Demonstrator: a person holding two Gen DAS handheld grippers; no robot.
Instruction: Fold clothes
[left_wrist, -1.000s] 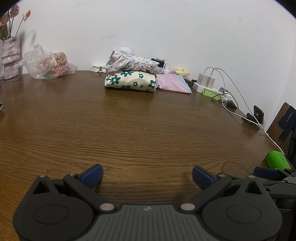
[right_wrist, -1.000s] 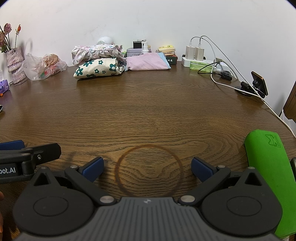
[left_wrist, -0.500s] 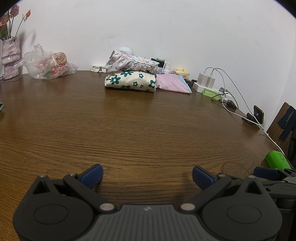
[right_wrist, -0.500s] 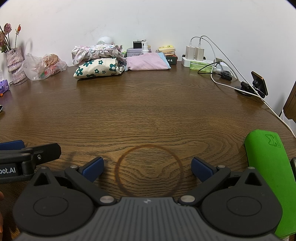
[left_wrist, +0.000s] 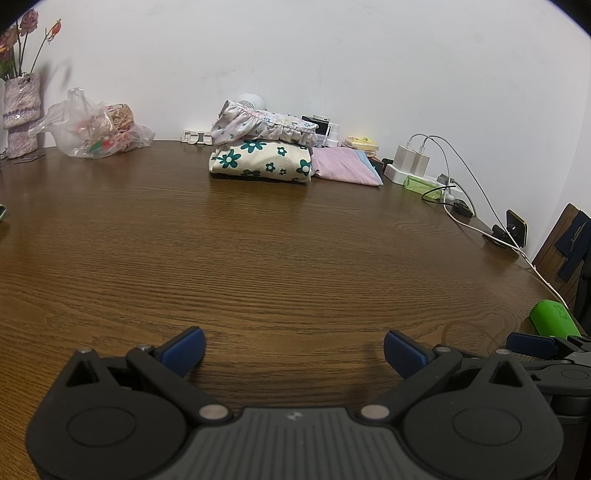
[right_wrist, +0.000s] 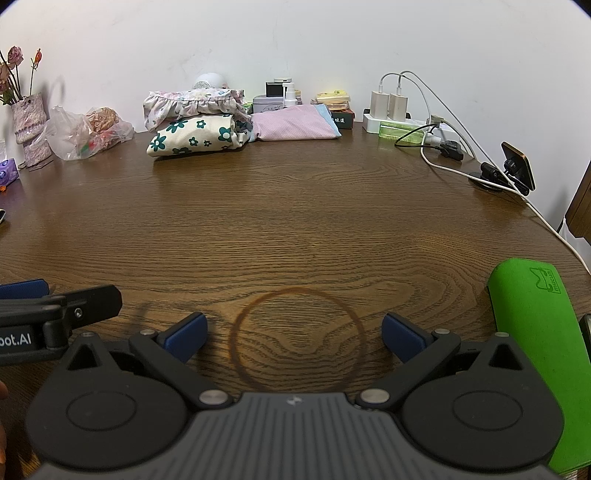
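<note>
While both grippers, left (left_wrist: 293, 349) and right (right_wrist: 294, 334), rest near, spread wide, empty: reach far to floral stack (right_wrist: 192, 138), pinch top garment's edge only.

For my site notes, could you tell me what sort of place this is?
Probably a home room: a wooden table against a white wall holds folded clothes, a vase of flowers and phone chargers on a power strip.

Both grippers sit low at the near edge, side by side: the left gripper (left_wrist: 293, 345) and the right gripper (right_wrist: 294, 332) spread wide, holding nothing.
</note>
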